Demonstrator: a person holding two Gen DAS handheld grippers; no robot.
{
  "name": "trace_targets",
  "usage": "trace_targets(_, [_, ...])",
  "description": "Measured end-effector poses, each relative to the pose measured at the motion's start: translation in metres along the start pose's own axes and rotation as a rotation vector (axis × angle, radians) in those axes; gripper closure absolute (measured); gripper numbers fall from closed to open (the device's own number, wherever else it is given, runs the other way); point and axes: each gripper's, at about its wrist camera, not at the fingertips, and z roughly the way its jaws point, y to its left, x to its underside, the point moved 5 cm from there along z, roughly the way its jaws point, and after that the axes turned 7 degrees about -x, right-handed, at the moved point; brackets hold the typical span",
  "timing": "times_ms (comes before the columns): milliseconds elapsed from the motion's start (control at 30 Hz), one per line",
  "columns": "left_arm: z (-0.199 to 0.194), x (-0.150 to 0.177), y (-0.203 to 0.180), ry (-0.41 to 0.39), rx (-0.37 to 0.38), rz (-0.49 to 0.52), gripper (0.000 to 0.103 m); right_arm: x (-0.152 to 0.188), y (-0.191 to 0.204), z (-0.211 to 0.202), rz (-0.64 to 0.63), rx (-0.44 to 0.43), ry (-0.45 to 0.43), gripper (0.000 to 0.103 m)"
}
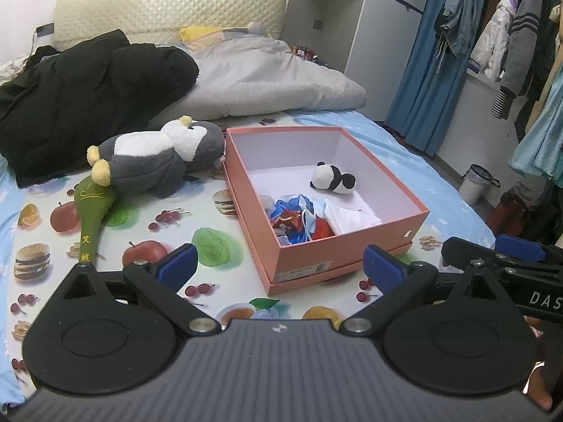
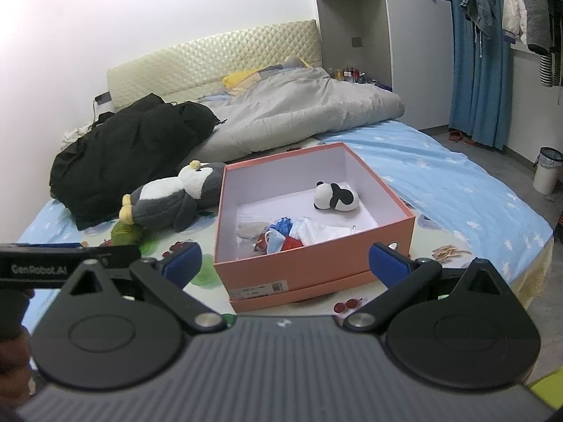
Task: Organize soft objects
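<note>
An open pink box (image 1: 352, 249) (image 2: 316, 267) stands on the bed. Inside it lie a small panda plush (image 1: 332, 177) (image 2: 336, 195), blue and red crumpled bags (image 1: 299, 218) (image 2: 281, 234) and a white cloth (image 1: 353, 218) (image 2: 322, 230). A grey and white penguin plush (image 1: 158, 154) (image 2: 172, 197) lies on the sheet left of the box. A green stuffed mallet (image 1: 91, 218) (image 2: 123, 232) lies by the penguin's feet. My left gripper (image 1: 278, 269) is open and empty, in front of the box. My right gripper (image 2: 285, 263) is open and empty, in front of the box.
A black coat (image 1: 88, 95) (image 2: 130, 151) and a grey duvet (image 1: 267, 81) (image 2: 299, 112) lie at the head of the bed. Hanging clothes (image 1: 510, 35) and a bin (image 1: 476, 183) (image 2: 547, 170) stand to the right, off the bed. The other gripper shows at each view's edge.
</note>
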Motion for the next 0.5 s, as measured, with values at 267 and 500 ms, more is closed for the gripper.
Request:
trace_targets(267, [-0.0011, -0.0012, 0.0047, -0.009, -0.007, -0.011, 0.001, 0.0011, -0.0018, 0.0024, 0.003, 0.009, 0.004, 0.0])
trace_targets(500, [-0.0035, -0.0035, 0.0076, -0.015, -0.009, -0.018, 0.001, 0.0029, -0.0013, 0.0042, 0.002, 0.007, 0.007, 0.0])
